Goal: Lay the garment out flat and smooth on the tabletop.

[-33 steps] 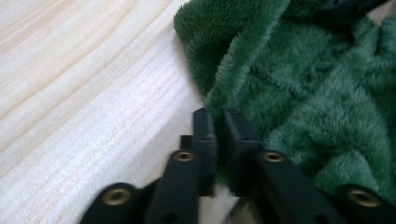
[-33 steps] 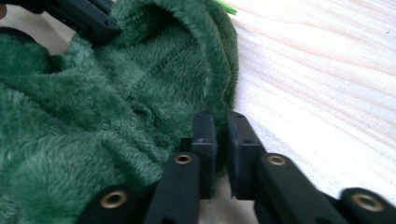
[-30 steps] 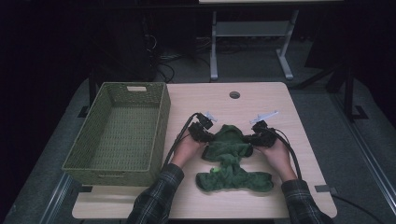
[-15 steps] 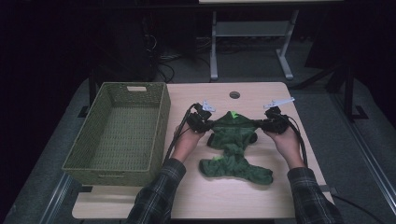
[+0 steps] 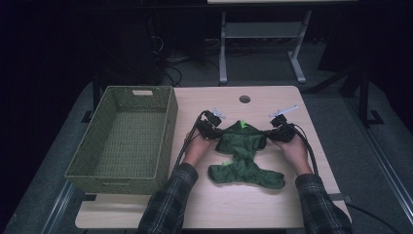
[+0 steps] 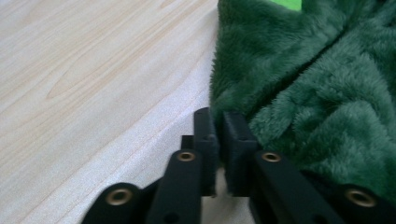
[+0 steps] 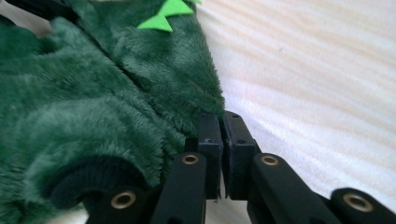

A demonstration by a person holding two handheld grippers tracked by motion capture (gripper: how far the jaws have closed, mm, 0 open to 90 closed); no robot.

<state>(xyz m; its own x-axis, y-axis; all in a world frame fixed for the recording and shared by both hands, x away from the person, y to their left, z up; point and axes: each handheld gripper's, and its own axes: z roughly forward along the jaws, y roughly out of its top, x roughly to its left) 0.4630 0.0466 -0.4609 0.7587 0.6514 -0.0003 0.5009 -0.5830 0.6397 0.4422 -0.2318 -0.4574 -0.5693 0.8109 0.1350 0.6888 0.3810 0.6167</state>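
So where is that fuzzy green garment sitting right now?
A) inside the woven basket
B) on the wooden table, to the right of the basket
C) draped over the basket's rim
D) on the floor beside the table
B: the high view shows the green garment spread on the wooden table, between the person's two hands and apart from the woven basket at its left.

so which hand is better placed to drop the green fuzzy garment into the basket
Left. The left tool grips the garment on the side facing the basket, so it probably has the shorter swing. The right tool pinches the far edge and would have to cross over.
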